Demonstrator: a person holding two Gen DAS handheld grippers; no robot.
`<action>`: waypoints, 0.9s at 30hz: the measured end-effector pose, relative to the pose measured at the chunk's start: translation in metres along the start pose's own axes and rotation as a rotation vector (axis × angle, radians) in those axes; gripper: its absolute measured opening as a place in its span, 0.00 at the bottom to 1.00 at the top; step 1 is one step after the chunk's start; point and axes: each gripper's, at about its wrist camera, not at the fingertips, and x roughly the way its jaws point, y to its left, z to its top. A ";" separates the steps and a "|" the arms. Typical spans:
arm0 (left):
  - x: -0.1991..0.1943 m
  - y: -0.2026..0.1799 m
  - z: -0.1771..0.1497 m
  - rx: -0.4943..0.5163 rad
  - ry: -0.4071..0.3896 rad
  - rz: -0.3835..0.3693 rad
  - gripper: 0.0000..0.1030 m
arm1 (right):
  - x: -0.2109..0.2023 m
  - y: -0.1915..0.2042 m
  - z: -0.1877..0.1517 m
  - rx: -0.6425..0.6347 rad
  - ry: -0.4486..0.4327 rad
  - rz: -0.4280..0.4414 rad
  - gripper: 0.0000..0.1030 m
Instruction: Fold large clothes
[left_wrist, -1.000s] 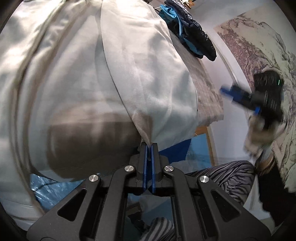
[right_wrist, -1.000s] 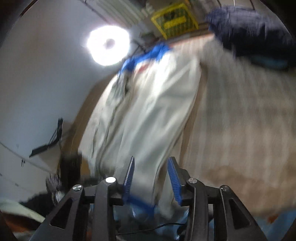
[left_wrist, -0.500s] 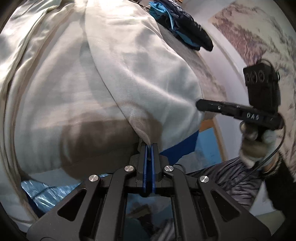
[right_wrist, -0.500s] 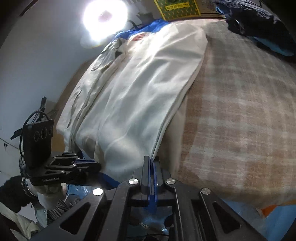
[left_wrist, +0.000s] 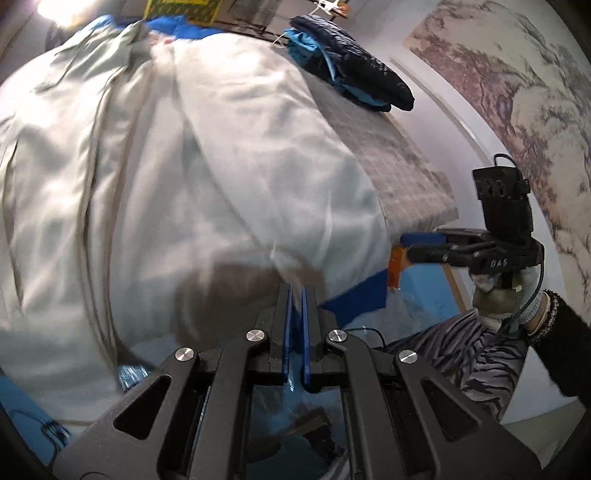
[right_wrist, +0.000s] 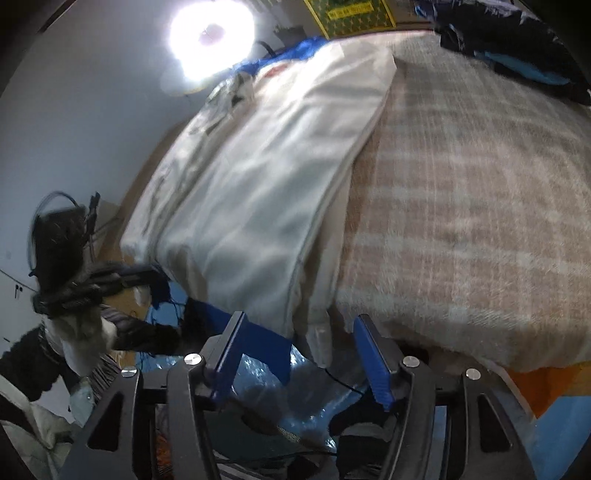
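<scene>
Left jaws (left_wrist: 294, 291) pinch white garment (left_wrist: 221, 166) edge; right jaws (right_wrist: 306, 328) just opened, hem between, untouched.

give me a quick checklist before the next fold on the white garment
1. Left gripper pinching the garment hem: cannot tell; the jaws are nearly shut at the hem, but a sliver of gap shows.
2. Right gripper ready to grasp: ok; its jaws have just been opening and stand wide, pads clear of the cloth.
3. Right gripper lined up on the hem: ok; the near edge of the garment hangs between its fingers.
4. Garment lying flat: not ok; wrinkles on its far side.
5. Blanket beside the garment free for folding: ok.
6. Dark jacket out of the way: ok, at the far corner.
</scene>
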 end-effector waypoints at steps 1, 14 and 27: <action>0.005 -0.002 0.006 0.006 -0.003 -0.010 0.01 | 0.006 -0.002 0.000 0.008 0.015 0.008 0.61; 0.062 -0.017 0.024 0.084 0.061 -0.059 0.01 | 0.041 -0.012 -0.003 0.051 0.123 0.161 0.20; 0.035 -0.010 0.030 0.032 -0.040 -0.058 0.01 | -0.002 0.035 0.005 0.092 0.000 0.148 0.12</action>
